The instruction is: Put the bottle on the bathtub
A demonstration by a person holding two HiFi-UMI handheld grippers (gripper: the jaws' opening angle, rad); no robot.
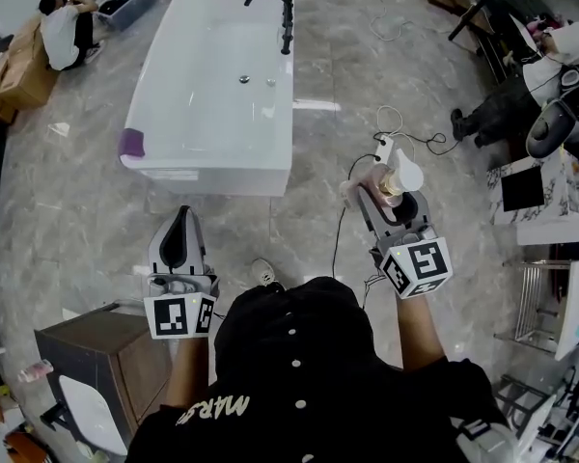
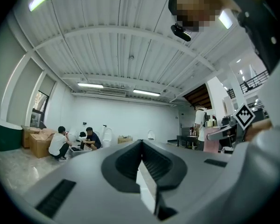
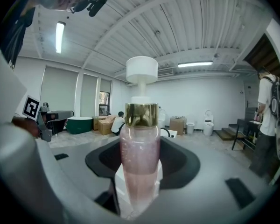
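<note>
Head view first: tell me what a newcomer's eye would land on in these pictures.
The pink pump bottle with its gold collar, clamped in the right gripper, fills the right gripper view. In the head view, a big white bathtub with a black faucet stands ahead, apart from the bottle. The left gripper is shut and empty.

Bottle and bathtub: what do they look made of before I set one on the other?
Bottle: clear pink-tinted plastic or glass, can't tell which; see-through body, shiny gold collar, matte white pump. Bathtub: glossy white, acrylic or ceramic by its smooth sheen.
</note>
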